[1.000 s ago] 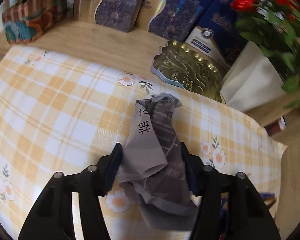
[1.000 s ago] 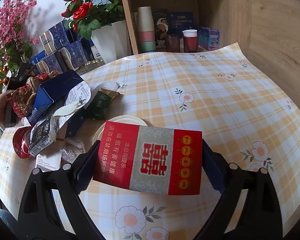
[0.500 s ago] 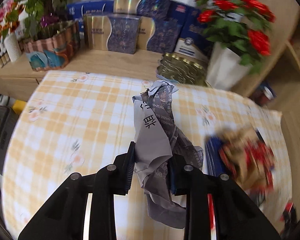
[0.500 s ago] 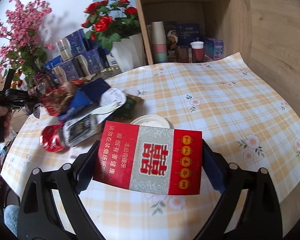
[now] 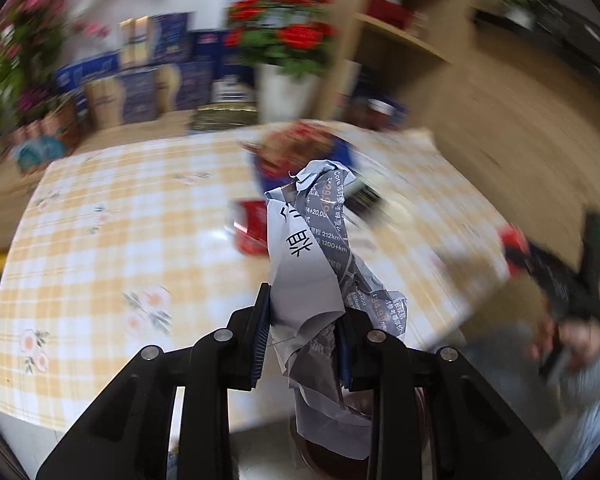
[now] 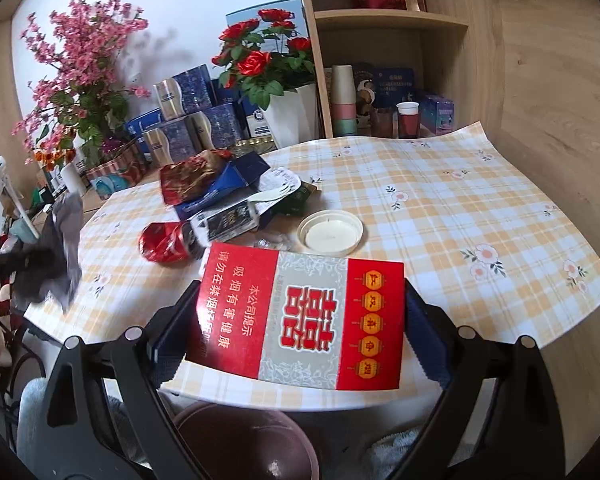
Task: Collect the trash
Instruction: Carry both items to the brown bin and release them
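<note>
My left gripper (image 5: 300, 312) is shut on a crumpled grey printed paper (image 5: 304, 264), held in the air over the near edge of the table; the left wrist view is motion-blurred. In the right wrist view the same paper (image 6: 66, 236) hangs at the far left. My right gripper (image 6: 300, 320) is shut on a red and silver cigarette carton (image 6: 304, 308), held flat above the table's near edge. A dark brown round bin (image 6: 244, 440) sits below it. More trash lies on the cloth: a crushed red can (image 6: 164, 242), a blue box (image 6: 228, 184), a red-brown wrapper (image 6: 192, 174) and a white lid (image 6: 330, 232).
The table carries a yellow checked floral cloth (image 6: 460, 220). Behind it stand a white pot of red roses (image 6: 284, 116), pink blossoms (image 6: 84, 80), stacked blue gift boxes (image 6: 188, 112) and a wooden shelf with paper cups (image 6: 342, 100). A person's hand (image 5: 568, 340) holds the right gripper.
The left gripper closed tighter on the paper, lifted it off the cloth and swung back toward the near edge while rolling. The right gripper drew back and up with the carton.
</note>
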Demonstrator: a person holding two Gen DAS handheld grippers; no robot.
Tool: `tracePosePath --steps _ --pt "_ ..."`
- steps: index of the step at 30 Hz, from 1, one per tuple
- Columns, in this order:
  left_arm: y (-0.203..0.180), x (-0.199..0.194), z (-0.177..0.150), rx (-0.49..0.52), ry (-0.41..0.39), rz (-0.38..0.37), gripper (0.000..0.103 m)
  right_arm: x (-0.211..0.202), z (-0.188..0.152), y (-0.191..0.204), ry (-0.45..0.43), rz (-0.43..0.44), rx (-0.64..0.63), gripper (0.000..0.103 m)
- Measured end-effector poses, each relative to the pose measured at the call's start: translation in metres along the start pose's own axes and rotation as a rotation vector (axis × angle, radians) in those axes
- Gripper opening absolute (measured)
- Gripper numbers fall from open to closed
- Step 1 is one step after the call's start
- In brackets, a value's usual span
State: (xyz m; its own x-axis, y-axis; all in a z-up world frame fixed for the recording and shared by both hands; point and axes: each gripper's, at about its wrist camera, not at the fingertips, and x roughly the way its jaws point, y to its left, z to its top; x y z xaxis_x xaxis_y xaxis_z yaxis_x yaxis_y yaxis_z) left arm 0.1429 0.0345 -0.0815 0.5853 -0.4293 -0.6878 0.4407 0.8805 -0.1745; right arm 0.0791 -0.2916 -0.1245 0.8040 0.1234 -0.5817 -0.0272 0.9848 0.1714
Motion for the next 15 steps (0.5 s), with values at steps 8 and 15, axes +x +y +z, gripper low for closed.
tracePosePath --steps 8,15 --pt "-0.083 0.034 -0.09 0.2 0.2 -0.164 0.028 -0.027 -0.019 0.0 -0.006 0.002 -0.014 0.091" --pt "-0.107 0.098 -0.134 0.241 0.419 -0.14 0.031 -0.037 -0.025 -0.015 0.001 -0.004 0.02 0.091"
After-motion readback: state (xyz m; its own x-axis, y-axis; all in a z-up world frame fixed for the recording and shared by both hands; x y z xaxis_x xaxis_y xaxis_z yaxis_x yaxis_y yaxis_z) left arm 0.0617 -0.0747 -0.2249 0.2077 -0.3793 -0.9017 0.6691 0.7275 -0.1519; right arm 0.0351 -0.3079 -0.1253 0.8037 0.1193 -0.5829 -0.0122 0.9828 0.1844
